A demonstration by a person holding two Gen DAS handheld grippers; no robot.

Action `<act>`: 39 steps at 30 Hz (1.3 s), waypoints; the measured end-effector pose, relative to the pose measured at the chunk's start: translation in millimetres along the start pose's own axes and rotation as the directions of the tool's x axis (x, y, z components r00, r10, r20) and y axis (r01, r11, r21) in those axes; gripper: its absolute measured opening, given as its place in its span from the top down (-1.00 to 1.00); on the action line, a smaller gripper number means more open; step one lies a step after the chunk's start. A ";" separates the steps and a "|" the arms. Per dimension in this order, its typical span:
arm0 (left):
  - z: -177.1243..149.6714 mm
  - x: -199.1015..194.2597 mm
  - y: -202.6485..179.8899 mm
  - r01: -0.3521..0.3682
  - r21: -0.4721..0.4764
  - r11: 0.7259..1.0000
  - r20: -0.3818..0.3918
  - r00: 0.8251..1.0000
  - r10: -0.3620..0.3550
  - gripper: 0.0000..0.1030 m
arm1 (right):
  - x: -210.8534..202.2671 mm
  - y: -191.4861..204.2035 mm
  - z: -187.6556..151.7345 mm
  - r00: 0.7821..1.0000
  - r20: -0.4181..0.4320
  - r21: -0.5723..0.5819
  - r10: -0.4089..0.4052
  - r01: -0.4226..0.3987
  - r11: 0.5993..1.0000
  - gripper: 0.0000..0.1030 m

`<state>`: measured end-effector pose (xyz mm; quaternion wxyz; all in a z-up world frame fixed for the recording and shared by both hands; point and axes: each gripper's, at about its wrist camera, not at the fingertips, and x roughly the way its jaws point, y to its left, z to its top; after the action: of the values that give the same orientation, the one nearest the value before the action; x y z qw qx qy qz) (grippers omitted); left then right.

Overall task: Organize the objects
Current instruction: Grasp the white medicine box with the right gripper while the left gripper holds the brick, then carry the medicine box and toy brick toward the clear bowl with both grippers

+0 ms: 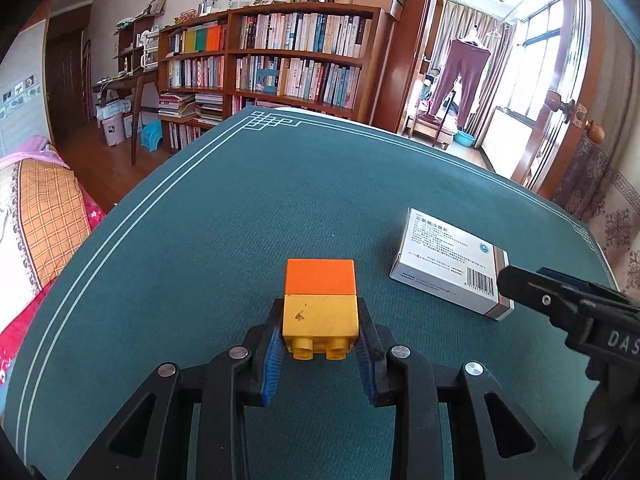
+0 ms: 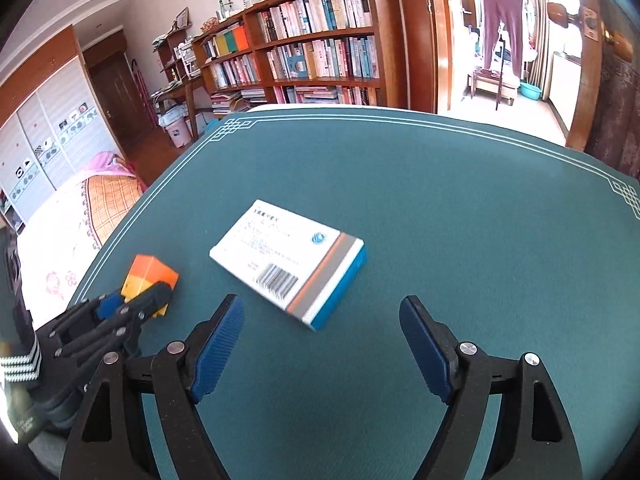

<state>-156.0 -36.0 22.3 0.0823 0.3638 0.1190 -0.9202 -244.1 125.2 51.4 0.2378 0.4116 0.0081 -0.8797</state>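
Green felt with a white line border covers the table (image 1: 248, 216), and a full bookshelf (image 1: 280, 52) fills the upper middle of both views. At the bottom centre of the left wrist view, the left gripper (image 1: 320, 344) is clamped on the yellow half of a yellow-and-orange block (image 1: 320, 304), blue pads pressing its two sides. The right gripper (image 2: 322, 340), bottom centre of its own view, stands spread wide and grasps nothing. Just beyond its fingertips a white medicine box (image 2: 288, 258) lies flat on the felt, right of the block.
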 end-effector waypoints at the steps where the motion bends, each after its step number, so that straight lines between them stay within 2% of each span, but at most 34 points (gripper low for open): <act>1: 0.2 0.7 2.6 0.005 -0.011 1.000 -0.004 1.000 -0.005 0.35 | 6.0 -0.2 6.9 1.000 -0.003 0.003 0.011 -0.011 1.000 -0.59; 9: -0.9 0.7 11.3 0.025 -0.064 0.998 -0.014 1.000 -0.026 0.35 | 52.4 -4.4 40.5 0.990 -0.050 0.053 0.134 -0.131 0.990 -0.59; 13: -0.4 1.6 20.5 0.035 -0.107 0.994 -0.023 0.999 -0.037 0.35 | 55.6 1.6 29.0 0.975 -0.104 -0.002 0.198 -0.199 0.980 -0.60; 18: -0.1 1.5 26.6 0.029 -0.141 0.990 -0.027 0.999 -0.033 0.35 | 42.0 12.6 6.8 0.968 -0.146 -0.104 0.205 -0.221 0.970 -0.60; 21: -0.8 0.0 23.5 0.025 -0.130 0.991 -0.023 0.999 -0.028 0.35 | 37.6 22.3 -2.2 0.977 -0.150 -0.165 0.148 -0.173 0.971 -0.60; 24: -1.6 -1.1 21.1 0.021 -0.118 0.993 -0.020 1.000 -0.024 0.35 | 37.5 36.0 -6.3 0.991 -0.130 -0.241 0.043 -0.074 0.968 -0.65; 27: -1.0 -0.8 22.0 0.024 -0.118 0.993 -0.022 0.999 -0.027 0.35 | 44.1 46.2 -3.4 0.994 -0.105 -0.280 -0.026 -0.004 0.960 -0.65; 31: -0.9 0.1 21.1 0.030 -0.112 0.993 -0.025 0.999 -0.033 0.35 | 53.7 53.0 2.0 0.995 -0.093 -0.265 -0.035 0.009 0.964 -0.64; 32: -1.4 0.5 21.6 0.031 -0.109 0.994 -0.025 0.999 -0.034 0.35 | 54.2 54.6 1.3 0.995 -0.083 -0.265 -0.045 0.022 0.964 -0.62; 34: -2.0 0.3 21.1 0.033 -0.106 0.994 -0.026 0.999 -0.036 0.35 | 53.4 58.6 -1.2 0.994 -0.058 -0.284 -0.088 0.068 0.956 -0.37; 35: -1.6 0.5 21.6 0.033 -0.106 0.994 -0.026 0.999 -0.036 0.35 | 51.2 59.1 -2.2 0.995 -0.057 -0.279 -0.080 0.061 0.958 -0.31; 39: -2.1 0.2 21.2 0.033 -0.100 0.994 -0.024 0.999 -0.035 0.35 | 42.9 54.5 -7.6 0.992 -0.045 -0.249 -0.116 0.101 0.963 -0.26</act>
<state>-149.7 -55.7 17.2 0.0832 0.3690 0.1721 -0.9095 -239.0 60.9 25.1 0.2380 0.4039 0.1469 -0.8710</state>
